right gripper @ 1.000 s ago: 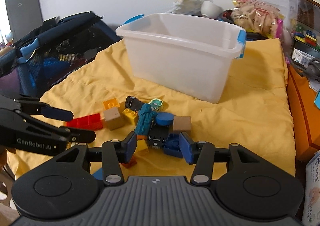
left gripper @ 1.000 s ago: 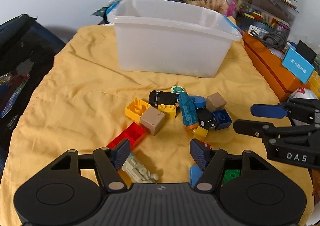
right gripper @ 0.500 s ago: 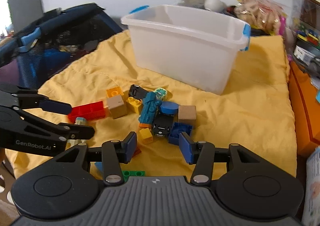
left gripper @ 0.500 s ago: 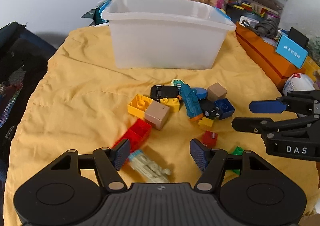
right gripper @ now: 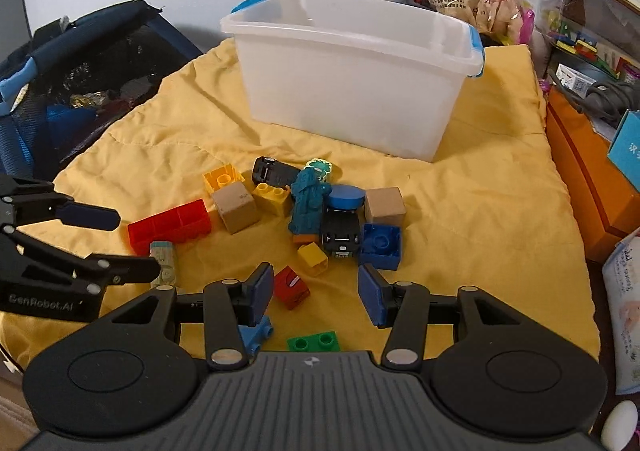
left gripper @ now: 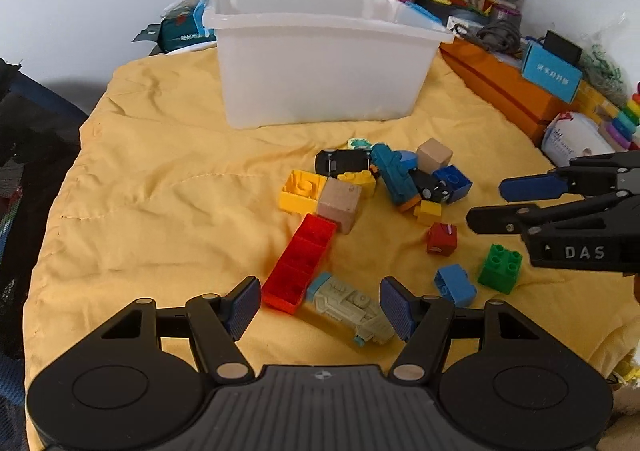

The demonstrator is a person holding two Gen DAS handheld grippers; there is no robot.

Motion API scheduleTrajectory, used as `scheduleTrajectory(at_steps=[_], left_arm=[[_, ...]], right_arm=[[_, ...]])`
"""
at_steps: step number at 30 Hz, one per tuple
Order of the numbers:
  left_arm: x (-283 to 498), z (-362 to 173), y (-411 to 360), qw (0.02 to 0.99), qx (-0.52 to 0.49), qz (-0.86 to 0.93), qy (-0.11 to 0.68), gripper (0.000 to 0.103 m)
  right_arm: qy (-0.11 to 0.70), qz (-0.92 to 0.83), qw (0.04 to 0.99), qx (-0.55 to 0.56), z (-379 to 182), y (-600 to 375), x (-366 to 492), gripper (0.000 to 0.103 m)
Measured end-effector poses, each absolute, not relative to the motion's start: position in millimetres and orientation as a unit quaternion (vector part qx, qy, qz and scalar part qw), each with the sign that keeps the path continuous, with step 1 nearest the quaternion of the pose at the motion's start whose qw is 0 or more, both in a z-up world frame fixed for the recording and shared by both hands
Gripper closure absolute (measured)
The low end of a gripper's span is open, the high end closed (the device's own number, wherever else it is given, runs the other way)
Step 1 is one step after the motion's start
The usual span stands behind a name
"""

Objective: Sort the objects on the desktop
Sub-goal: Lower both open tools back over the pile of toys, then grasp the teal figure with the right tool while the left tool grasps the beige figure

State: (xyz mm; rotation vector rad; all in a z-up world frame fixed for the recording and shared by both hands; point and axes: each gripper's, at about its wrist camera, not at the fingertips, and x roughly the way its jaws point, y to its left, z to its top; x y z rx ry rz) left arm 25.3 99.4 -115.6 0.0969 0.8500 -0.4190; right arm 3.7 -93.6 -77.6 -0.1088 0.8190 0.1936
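Note:
A pile of toy bricks, wooden cubes and small cars lies on the yellow cloth in front of a white plastic bin. My left gripper is open and empty, its jaws either side of a pale green toy vehicle and the end of a long red brick. My right gripper is open and empty above a small red block, with a yellow brick, black car and blue brick just beyond. The bin looks empty.
An orange box and stacked clutter line the right side. A dark blue mesh basket stands left of the cloth. Bags and books crowd behind the bin. A green brick and light blue piece lie near the front.
Both grippers have drawn back and up from the pile, so more toys show in front of them. Both stay open. No toy has moved.

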Motion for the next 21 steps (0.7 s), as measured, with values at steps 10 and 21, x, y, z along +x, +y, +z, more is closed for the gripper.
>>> scheduleTrajectory(at_steps=[10, 21], left_arm=[[22.5, -122.0, 103.1, 0.884, 0.058, -0.227, 0.405, 0.034], [16.6, -120.0, 93.3, 0.882, 0.077, -0.249, 0.392, 0.034]], right_arm=[[0.404, 0.082, 0.907, -0.083, -79.6, -73.6, -5.5, 0.058], [0.444, 0.086, 0.885, -0.111, -89.5, -78.2, -21.3, 0.067]])
